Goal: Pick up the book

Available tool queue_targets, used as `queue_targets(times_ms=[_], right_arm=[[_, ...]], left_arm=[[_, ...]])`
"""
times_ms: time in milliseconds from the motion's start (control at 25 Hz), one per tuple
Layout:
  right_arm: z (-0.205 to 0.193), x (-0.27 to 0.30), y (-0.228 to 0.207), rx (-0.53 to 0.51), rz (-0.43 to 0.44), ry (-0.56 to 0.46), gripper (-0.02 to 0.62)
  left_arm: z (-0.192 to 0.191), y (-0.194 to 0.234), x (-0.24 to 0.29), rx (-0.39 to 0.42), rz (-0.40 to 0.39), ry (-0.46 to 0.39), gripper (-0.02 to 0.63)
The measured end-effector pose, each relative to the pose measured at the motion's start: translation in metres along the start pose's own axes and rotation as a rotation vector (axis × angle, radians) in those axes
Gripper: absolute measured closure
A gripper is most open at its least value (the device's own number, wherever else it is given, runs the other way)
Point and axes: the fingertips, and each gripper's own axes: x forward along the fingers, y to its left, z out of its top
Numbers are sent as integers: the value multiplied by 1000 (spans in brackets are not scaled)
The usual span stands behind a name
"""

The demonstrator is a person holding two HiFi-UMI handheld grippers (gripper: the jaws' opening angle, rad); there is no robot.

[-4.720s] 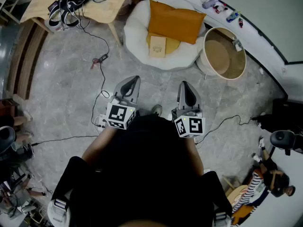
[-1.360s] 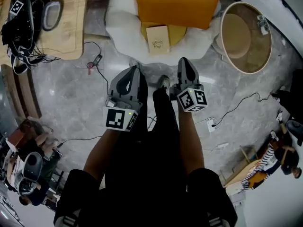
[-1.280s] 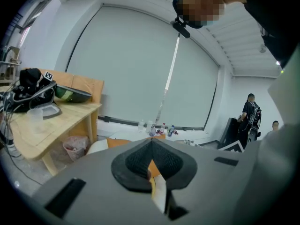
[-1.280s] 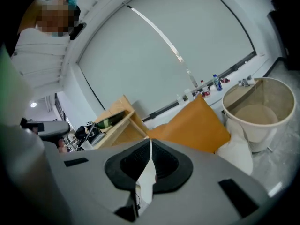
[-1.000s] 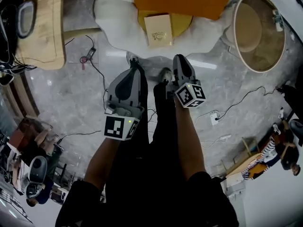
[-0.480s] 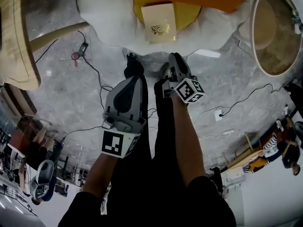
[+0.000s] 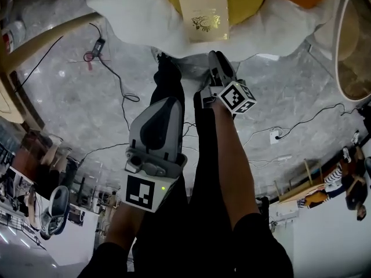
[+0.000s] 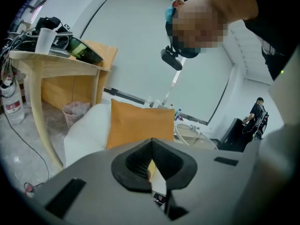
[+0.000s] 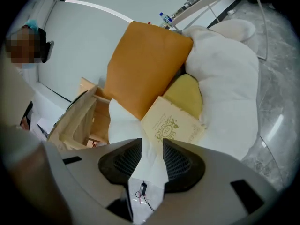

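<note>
Head view: from overhead we look steeply down at the floor (image 7: 87, 109), with the book (image 7: 203, 13) at the top edge.
Left gripper view: low, roughly level, farther back.
Right gripper view: low, tilted, close on the book.
We find the orange cushion (image 8: 140, 123) and white beanbag (image 9: 225, 78) in all three.

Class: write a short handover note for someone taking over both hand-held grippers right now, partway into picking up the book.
Left hand-held gripper: jaws together, empty.
Right hand-held gripper: jaws opening, nothing between them, aimed towards the book.
Book: lies cover up on the yellow cushion on the white beanbag, beside the orange pillow; untouched.
Done: nothing gripped yet.
Left: reach in, close on the book, lift it.
</note>
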Motion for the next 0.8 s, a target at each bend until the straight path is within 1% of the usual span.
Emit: queue_targets(times_ms=[240,440,560,680,800], right_arm=[[-13,16,-20,61,-9,15,430],[-23,37,-51,117,-29,48,417],[-37,49,-65,186,-17,77,390],[-48,61,-73,270,15,74,364],[-55,75,-78,297,34,80,344]], left_arm=[[-6,5,5,-10,-7,-3,606],[-8,13,16,-26,-19,-20,606],[-7,17,18,-26,-27,-30,606],[-6,20,19,-22,-36,-37,606],[-3,25,19,-8,-42,-42,606]])
